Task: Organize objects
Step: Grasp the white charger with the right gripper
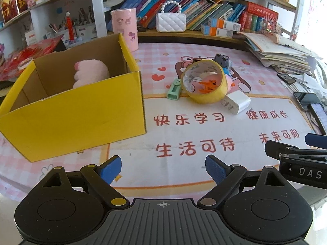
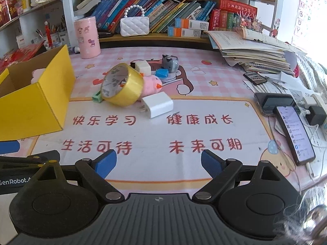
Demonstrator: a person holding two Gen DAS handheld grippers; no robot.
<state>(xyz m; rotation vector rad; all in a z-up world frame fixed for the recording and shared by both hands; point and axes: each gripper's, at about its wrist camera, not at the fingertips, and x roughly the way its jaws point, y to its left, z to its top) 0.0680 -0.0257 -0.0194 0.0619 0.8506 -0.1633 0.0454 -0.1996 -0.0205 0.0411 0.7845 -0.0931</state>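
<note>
Left gripper (image 1: 162,168): spread wide, nothing between the pads, above the tabletop (image 1: 184,134) mat.
Right gripper (image 2: 158,163): spread wide, empty, beside the left one.
Box (image 1: 81,110): yellow, open-topped, at left; pink plush (image 1: 91,75) inside.
Tape roll (image 1: 204,83): tilted on edge mid-tabletop, resting on the pile.
Pile: green sharpener (image 1: 173,89), white charger (image 2: 156,104), pink toy (image 2: 151,84), grey toy (image 2: 169,63), close together around the roll.

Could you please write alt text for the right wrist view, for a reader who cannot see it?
The open right gripper hovers empty over a pink desk mat, facing a small pile: a yellow tape roll tilted on edge, a white charger and a pink plush toy. A yellow box stands at left.
</note>
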